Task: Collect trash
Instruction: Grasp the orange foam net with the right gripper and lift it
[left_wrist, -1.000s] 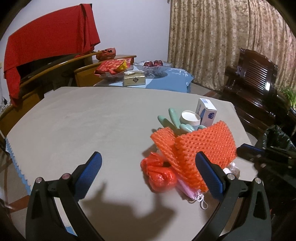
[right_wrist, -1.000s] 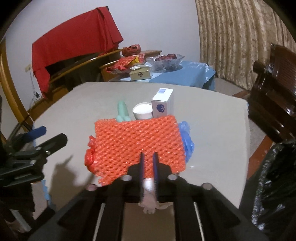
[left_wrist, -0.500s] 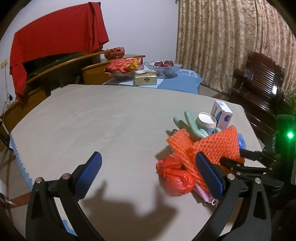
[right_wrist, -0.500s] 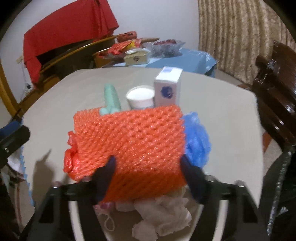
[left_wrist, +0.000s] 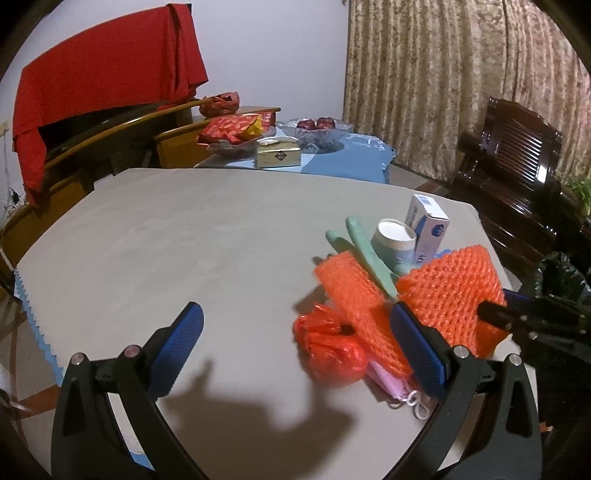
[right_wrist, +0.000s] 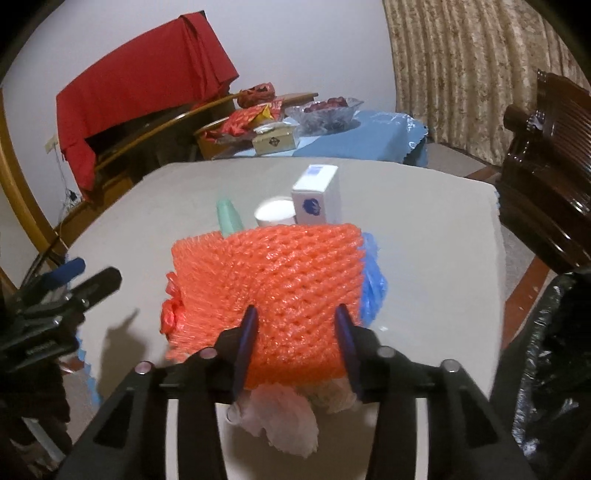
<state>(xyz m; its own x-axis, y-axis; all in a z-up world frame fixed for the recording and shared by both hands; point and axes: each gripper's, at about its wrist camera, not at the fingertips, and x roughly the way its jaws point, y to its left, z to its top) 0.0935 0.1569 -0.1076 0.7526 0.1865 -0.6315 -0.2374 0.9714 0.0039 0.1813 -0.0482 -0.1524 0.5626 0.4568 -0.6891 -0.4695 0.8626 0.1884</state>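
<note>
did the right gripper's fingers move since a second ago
Yes. The right gripper was pinched shut a second ago; now its fingers stand apart around the orange foam net, while the white box behind stays put.

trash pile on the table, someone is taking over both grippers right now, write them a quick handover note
Left gripper: open, empty, hanging above the bare table left of the pile.
Right gripper: part open, its fingers either side of the near edge of the orange foam net; not clamped yet.
Pile: red plastic bag, second orange net, green tubes, white cup, white-blue box, blue bag, crumpled tissue, pink mask.
Black trash bag sits off the table's right edge.
Done: nothing visibly binned.
Left: close on the net, drop it in the bag, then the rest.
</note>
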